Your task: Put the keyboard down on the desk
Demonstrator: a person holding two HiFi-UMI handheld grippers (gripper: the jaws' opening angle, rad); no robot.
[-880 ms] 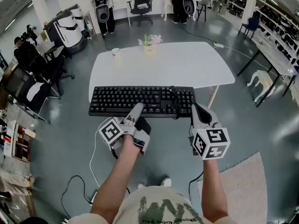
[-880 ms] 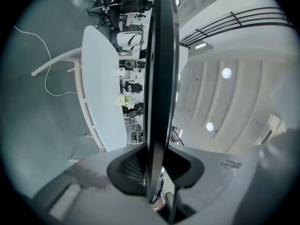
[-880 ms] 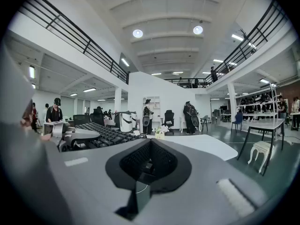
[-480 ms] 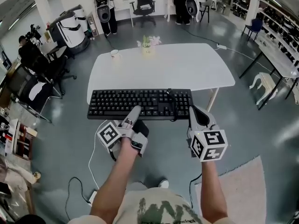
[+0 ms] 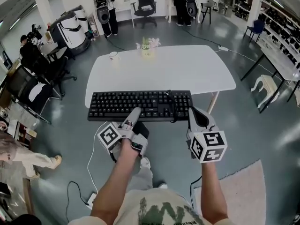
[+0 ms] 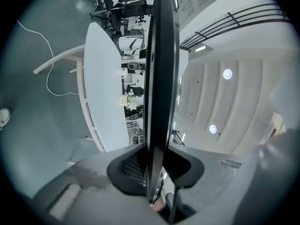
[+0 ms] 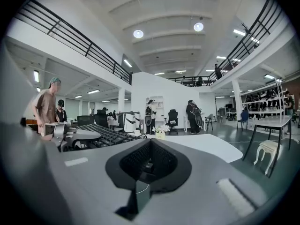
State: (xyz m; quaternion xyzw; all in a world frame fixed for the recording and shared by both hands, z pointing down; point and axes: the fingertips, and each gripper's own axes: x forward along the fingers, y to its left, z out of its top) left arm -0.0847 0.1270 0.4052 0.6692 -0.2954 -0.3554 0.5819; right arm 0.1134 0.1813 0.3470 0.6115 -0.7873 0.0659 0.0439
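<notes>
The left gripper (image 5: pixel 135 111) is seen in front of the near edge of the desk (image 5: pixel 187 69). Its jaws are clamped on the near rim of the keyboard (image 5: pixel 140 104), which is viewed edge-on between them. The keyboard is carried level across the desk's near edge and, judged from the left gripper view, is raised clear of the desk top. Just beside the keyboard's right end, short of the desk, the right gripper (image 5: pixel 194 114) is held with its jaws pressed together on nothing. The keyboard is judged not yet set down; the lowering onto the desk and the release are left.
</notes>
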